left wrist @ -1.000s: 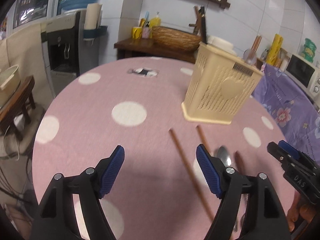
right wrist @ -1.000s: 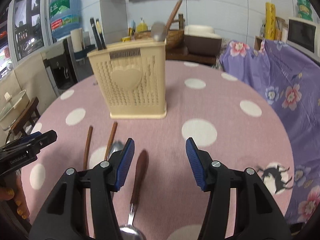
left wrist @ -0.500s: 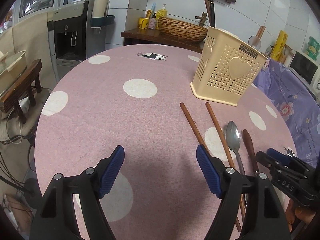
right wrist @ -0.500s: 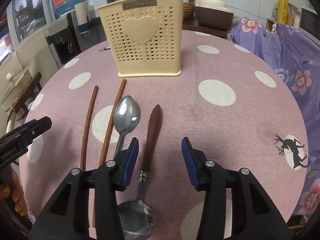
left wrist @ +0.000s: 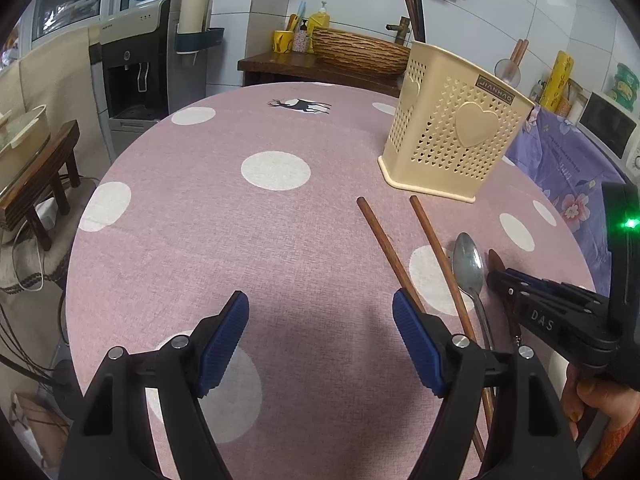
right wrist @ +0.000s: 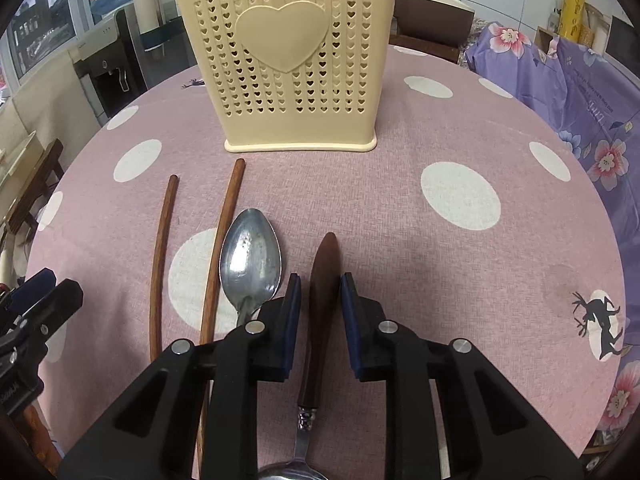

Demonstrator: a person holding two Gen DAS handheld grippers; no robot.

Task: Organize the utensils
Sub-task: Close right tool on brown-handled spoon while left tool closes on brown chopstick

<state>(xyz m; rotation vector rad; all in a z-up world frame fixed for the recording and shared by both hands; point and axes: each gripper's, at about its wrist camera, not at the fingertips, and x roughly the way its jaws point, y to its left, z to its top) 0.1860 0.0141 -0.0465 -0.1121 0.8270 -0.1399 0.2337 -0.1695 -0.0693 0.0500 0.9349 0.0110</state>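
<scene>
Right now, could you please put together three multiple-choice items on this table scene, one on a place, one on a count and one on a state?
1. Where does the cream utensil holder stand relative to the utensils lying on the table?
A. Beyond their far ends
B. To their right
C. On top of them

2. How many wooden chopsticks lie on the table?
A. One
B. Two
C. Four

3. What sits between the pads of the right claw?
A. The all-metal spoon
B. Nothing
C. The wooden-handled spoon

Answers:
1 A: the holder rises past the chopstick tips and the wooden handle's end.
2 B: two brown sticks lie side by side left of the all-metal spoon.
3 C: the dark wooden handle runs between the blue pads as the claw closes around it.
</scene>
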